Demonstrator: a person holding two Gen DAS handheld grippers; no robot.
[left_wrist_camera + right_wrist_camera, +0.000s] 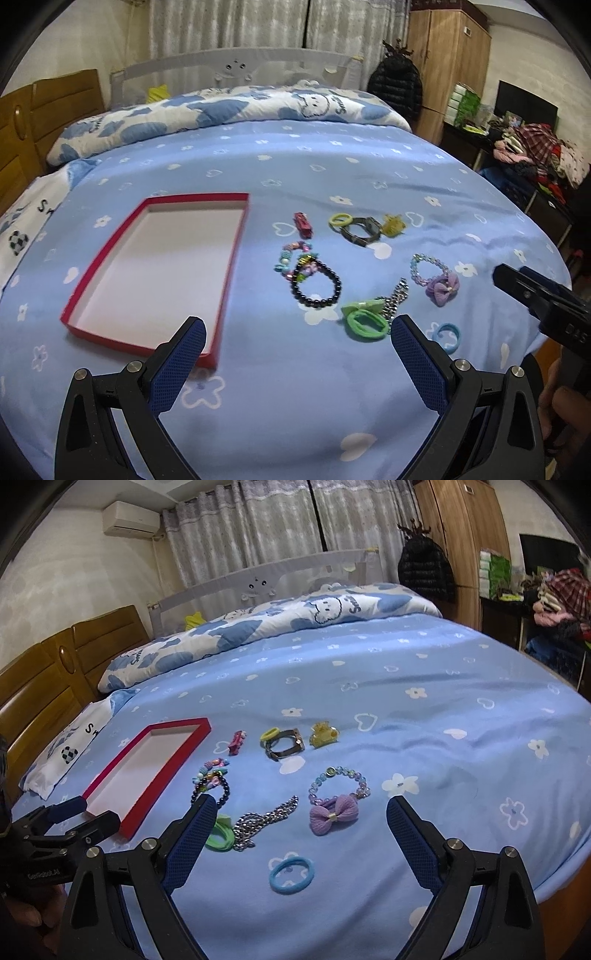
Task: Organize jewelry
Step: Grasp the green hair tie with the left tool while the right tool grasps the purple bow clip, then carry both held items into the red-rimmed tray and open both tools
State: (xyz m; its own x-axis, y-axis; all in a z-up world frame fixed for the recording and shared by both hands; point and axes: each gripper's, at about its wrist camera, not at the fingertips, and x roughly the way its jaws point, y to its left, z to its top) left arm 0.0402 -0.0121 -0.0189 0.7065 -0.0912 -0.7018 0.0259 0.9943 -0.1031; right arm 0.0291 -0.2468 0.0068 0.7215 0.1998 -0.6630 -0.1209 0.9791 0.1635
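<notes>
An empty red-rimmed box (pixel 107 245) with a white floor lies on the blue bedspread (pixel 295 406). To its right the jewelry is spread out: a black bead bracelet (pixel 334 284), a silver chain (pixel 266 821), a green hair tie (pixel 365 323), a clear bead bracelet with a purple bow (pixel 334 814), a blue hair tie (pixel 291 875), a watch (pixel 284 746), a yellow claw clip (pixel 323 734) and a red clip (pixel 303 224). My left gripper (pixel 299 325) hovers open near the box's front corner. My right gripper (pixel 302 802) hangs open above the bow and blue hair tie, holding nothing.
A folded blue-and-white quilt (pixel 295 624) and a bed rail lie at the far side. The wooden headboard (pixel 44 686) is at the left. The bed's right edge drops toward a cluttered dark desk (pixel 524 155). A hand (pixel 561 406) grips the right tool.
</notes>
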